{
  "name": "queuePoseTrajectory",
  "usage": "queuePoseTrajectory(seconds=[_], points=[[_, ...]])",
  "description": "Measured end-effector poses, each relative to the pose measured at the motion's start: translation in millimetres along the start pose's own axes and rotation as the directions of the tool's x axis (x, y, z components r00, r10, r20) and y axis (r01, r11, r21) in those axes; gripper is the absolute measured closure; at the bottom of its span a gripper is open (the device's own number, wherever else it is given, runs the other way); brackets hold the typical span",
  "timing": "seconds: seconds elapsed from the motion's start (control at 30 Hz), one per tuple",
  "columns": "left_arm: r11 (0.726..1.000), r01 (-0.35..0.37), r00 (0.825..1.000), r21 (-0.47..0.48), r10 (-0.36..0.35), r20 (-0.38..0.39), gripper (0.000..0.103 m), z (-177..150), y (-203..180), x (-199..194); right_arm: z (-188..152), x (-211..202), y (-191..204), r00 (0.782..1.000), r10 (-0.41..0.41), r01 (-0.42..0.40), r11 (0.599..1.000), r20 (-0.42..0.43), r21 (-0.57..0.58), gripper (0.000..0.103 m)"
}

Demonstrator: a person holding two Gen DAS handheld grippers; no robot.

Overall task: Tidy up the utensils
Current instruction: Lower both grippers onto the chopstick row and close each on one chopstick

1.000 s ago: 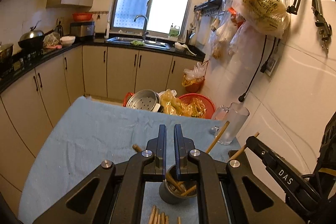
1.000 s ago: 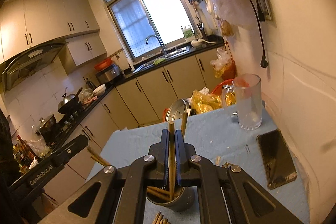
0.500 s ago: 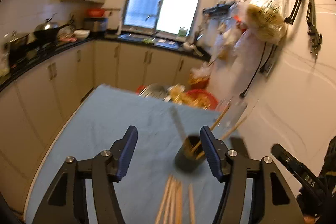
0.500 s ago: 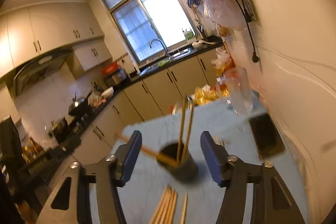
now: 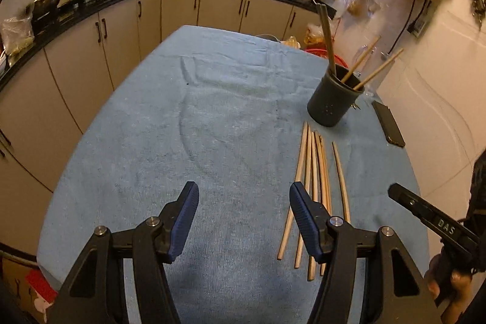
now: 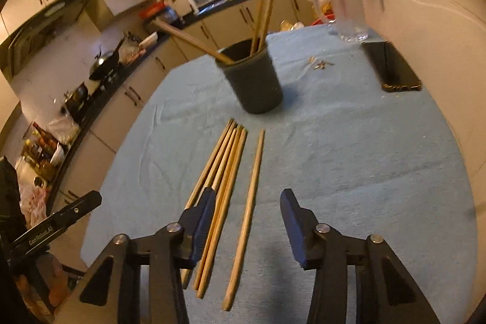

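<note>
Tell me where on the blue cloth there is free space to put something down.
Free: the wide blue cloth left of the dark round holder and the loose wooden chopsticks. Crowded: the wall side, with the black phone and clear glass jug.

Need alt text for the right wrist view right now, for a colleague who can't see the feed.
The right gripper, jaws open after just narrowing, hangs over a lone chopstick on the blue tablecloth, with nothing gripped. A bundle of chopsticks lies just left of it. Behind them stands a dark cup holding more chopsticks, with a phone to its right.
</note>
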State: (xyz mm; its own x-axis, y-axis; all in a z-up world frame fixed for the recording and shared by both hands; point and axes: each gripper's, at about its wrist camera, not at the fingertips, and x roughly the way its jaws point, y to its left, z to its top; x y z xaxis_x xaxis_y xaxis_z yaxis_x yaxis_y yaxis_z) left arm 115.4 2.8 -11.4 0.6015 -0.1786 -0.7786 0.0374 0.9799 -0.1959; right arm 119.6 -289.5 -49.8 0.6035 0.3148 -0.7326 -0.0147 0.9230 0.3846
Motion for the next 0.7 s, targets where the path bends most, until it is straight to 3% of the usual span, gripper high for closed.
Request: queuePoseTrajectory(seconds=[0.2,0.7], points=[[0.999,0.014,1.0,0.039,-0.014,-0.001,0.04,9.4,-8.1,7.1,8.7,19.7,3.6,0.999,0.023,-0.023,1.0,-0.034,0.001,0.064],[0.997,0.048,0.993,0.052,-0.043,-0.108,0.04,45.6,-20.7,85.0,54.7,109.9,-5.3,0.981,-0.096,0.092,0.995,-0.17,-0.031,0.077]])
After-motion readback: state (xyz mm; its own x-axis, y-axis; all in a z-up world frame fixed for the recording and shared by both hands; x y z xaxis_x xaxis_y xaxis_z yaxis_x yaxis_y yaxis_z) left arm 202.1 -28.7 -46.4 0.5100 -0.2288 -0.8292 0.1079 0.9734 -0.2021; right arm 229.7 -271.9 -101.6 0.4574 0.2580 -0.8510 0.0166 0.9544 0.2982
